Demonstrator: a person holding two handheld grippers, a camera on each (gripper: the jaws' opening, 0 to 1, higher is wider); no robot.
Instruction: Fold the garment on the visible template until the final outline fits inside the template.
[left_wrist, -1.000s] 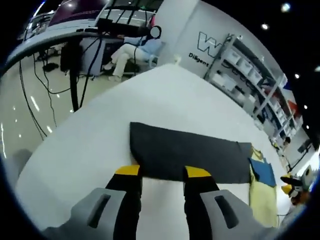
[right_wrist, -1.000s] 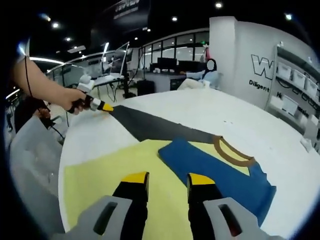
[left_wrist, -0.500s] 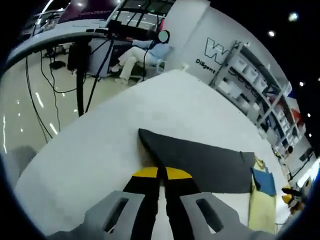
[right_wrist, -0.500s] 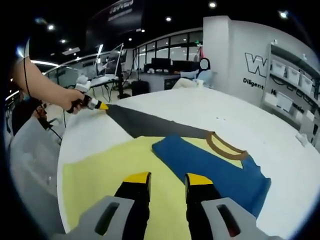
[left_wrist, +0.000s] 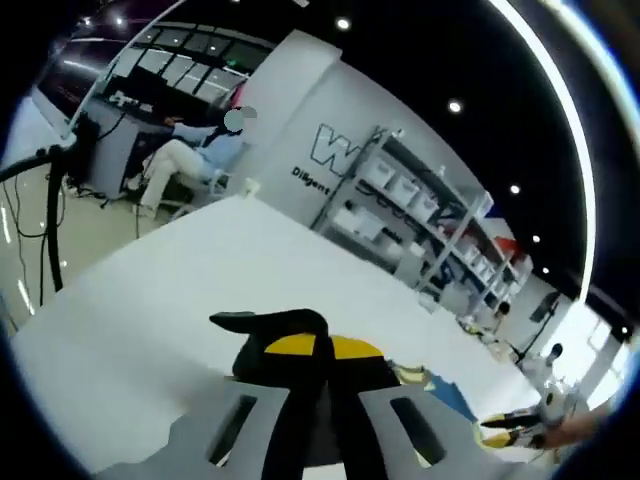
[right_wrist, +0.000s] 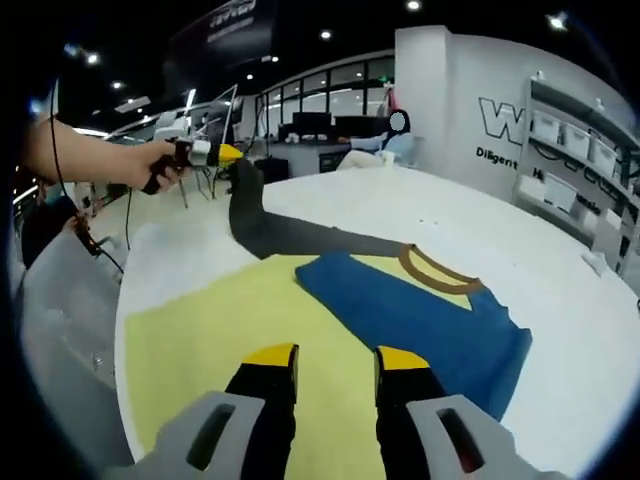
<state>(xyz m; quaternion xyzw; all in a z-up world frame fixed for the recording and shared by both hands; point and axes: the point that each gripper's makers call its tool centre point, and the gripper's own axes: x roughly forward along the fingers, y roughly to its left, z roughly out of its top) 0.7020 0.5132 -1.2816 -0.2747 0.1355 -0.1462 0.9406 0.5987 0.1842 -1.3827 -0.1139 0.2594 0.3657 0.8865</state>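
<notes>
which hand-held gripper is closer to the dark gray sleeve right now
Left. The left hand-held gripper is shut on the dark gray sleeve, lifting its end. The right hand-held gripper hovers open over the yellow shirt body, apart from it.

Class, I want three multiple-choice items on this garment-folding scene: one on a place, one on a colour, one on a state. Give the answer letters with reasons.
1. Where does the blue sleeve lie?
A. folded across the yellow body
B. off the table
C. under the dark sleeve

2. What colour is the collar?
A. white
B. brown
C. red

3. What is the left gripper doing?
A. hanging open
B. lying on the table
C. shut on the dark sleeve, raised off the white table

Answers: 1 A, the right gripper view shows blue cloth on top of the yellow body. 2 B, a brown band rims the neck. 3 C, its fingers meet on dark cloth that rises from the table.
</notes>
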